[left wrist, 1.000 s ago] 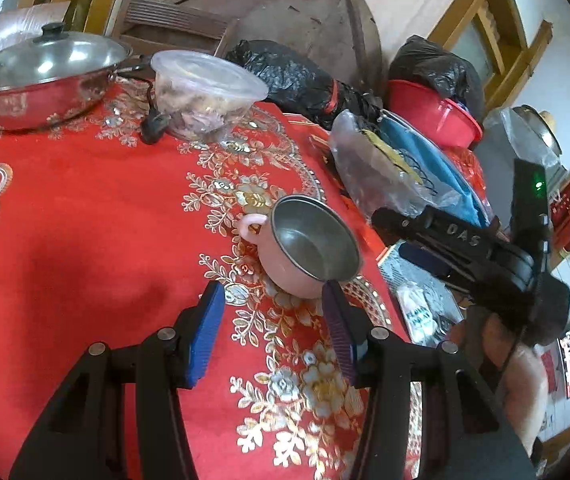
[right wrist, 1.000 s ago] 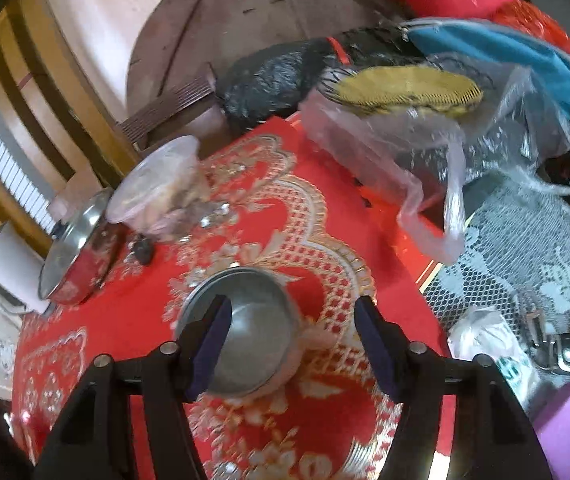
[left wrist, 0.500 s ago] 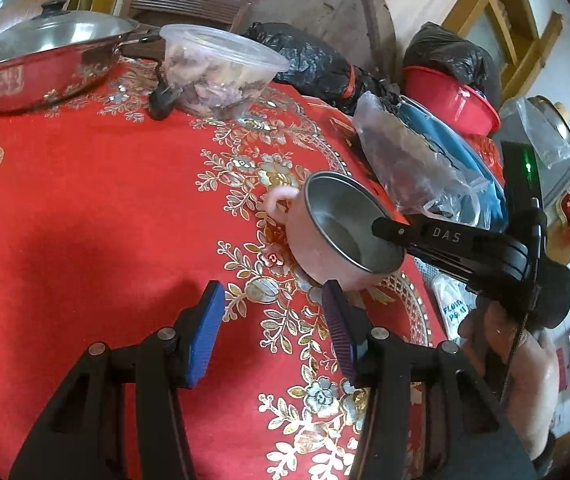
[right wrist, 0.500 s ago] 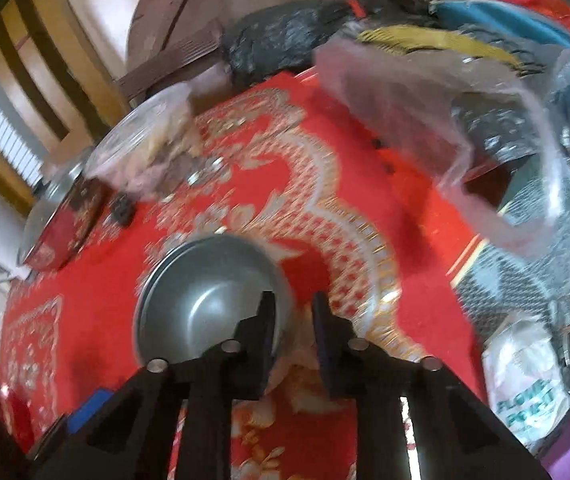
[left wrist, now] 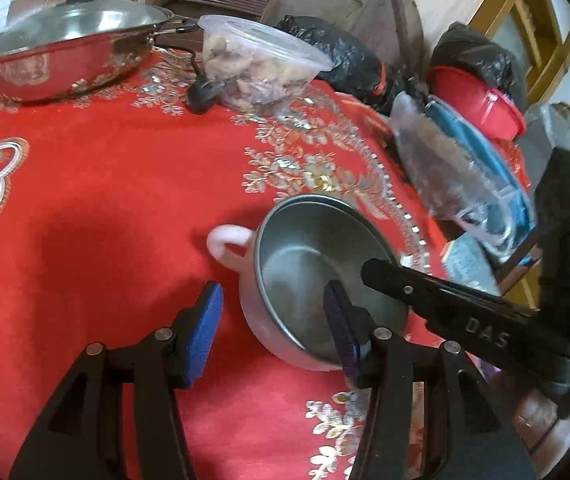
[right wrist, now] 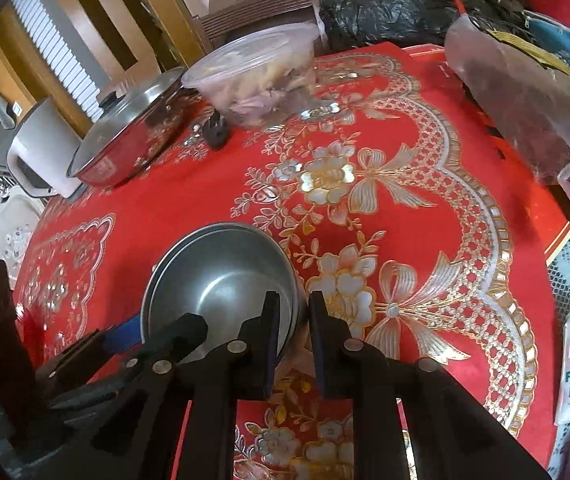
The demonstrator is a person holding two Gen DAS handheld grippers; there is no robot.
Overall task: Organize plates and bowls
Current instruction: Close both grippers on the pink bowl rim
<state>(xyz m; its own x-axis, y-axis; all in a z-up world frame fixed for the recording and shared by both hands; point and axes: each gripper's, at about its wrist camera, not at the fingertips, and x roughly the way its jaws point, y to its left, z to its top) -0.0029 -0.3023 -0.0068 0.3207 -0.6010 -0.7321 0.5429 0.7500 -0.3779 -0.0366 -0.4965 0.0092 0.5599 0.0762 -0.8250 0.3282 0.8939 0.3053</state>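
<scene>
A pink bowl point(left wrist: 281, 344) with a steel lining and a loop handle point(left wrist: 229, 242) is over the red tablecloth point(left wrist: 97, 184). My right gripper point(right wrist: 291, 320) is shut on its right rim, one finger inside and one outside; the left wrist view shows it as a black finger point(left wrist: 385, 274) reaching over the rim. My left gripper point(left wrist: 273, 332) is open around the bowl's near wall, with one blue pad point(left wrist: 205, 328) outside it and the other finger in front of the steel inside point(right wrist: 221, 280). I cannot tell whether the bowl rests on the cloth or hangs just above it.
At the back stand a lidded steel pan point(left wrist: 73, 52), a clear tub of food point(left wrist: 261, 64) and a black plug point(left wrist: 201, 96). Plastic bags point(left wrist: 445, 168), black sacks and a red basin point(left wrist: 477, 100) crowd the right edge. A white pot point(right wrist: 41, 148) sits far left.
My right gripper went from wide open to shut on the bowl's rim. The bowl has come closer, and its near wall now sits between my left gripper's open fingers.
</scene>
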